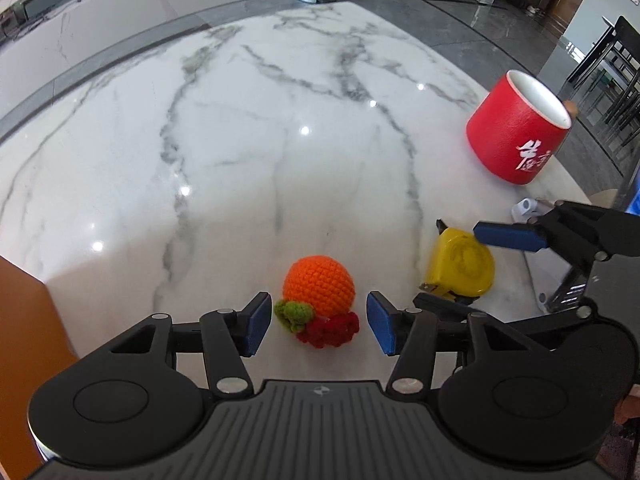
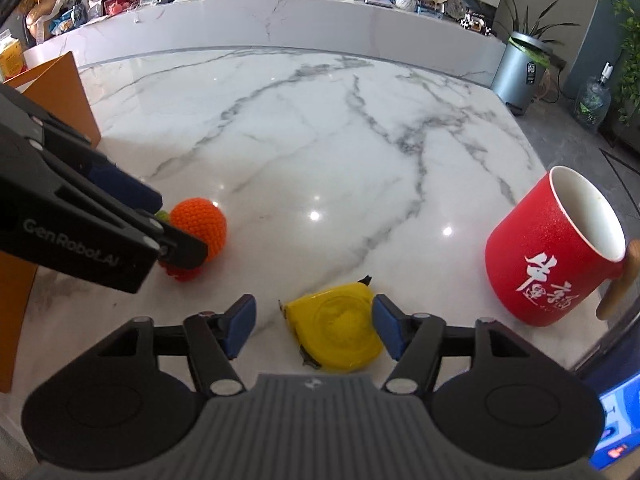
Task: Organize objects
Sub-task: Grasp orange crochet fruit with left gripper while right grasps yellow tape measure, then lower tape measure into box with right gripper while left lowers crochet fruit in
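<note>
One red mug [image 2: 556,256] beside yellow tape measure [image 2: 340,332]

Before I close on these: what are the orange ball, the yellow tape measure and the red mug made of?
Orange ball: crocheted yarn, soft and matte; the stitches show.
Tape measure: looks like hard glossy plastic, a smooth moulded yellow shell.
Mug: probably ceramic, matte speckled red outside, white glazed inside; its handle looks wooden.
</note>
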A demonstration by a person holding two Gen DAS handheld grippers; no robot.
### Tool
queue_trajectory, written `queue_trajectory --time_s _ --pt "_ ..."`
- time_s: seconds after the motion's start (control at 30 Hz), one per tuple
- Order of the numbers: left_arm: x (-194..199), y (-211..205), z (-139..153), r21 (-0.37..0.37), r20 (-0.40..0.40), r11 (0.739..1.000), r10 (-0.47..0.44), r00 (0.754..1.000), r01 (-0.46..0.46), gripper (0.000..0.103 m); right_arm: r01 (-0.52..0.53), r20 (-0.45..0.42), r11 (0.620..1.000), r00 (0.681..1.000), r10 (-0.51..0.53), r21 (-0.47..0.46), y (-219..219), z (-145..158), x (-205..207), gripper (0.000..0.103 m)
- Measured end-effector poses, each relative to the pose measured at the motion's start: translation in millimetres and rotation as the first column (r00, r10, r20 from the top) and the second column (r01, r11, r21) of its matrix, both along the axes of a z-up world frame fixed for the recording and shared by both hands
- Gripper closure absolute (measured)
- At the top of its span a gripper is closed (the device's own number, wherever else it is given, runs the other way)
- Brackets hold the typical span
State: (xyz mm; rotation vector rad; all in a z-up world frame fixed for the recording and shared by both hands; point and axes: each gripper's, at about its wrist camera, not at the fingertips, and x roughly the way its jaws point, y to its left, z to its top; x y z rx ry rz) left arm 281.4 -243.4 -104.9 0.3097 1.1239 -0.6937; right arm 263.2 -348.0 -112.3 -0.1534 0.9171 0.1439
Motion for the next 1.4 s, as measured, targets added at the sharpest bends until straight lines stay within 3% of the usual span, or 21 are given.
queue_trajectory --time_s 0.23,0.4,0.5,0.73,1.0,1.4 --pt "1 -6 -15 0.016 -0.017 1.000 0.006 1.000 -0.005 0.042 0.015 0.002 1.000 1.000 -0.015 0.016 -4 -6 3 0.030" --pt "0 -9 -15 0.013 0.025 1.000 0.001 1.000 -0.001 0.047 0.024 -0.022 1.000 0.999 -0.024 0.018 -4 -16 6 0.030" --pt "-1 -9 -15 0.016 0.031 1.000 -0.005 0.999 0.005 0.051 0.035 -0.019 0.999 0.999 -0.034 0.035 -4 -16 5 0.036" --pt "-6 -1 -9 -0.001 0.028 1.000 0.005 1.000 -0.005 0.053 0.007 -0.021 0.999 1.000 -0.006 0.039 5 -16 -3 0.036" --pt "-20 19 25 -0.074 0.024 0.997 0.022 0.999 -0.020 0.053 -0.027 -0.015 0.996 0.999 0.028 0.083 17 -2 -19 0.037" --pt "-51 87 103 -0.205 0.102 0.978 0.062 0.993 -0.040 0.053 -0.110 0.077 0.977 0.992 0.098 0.181 54 69 -52 0.036"
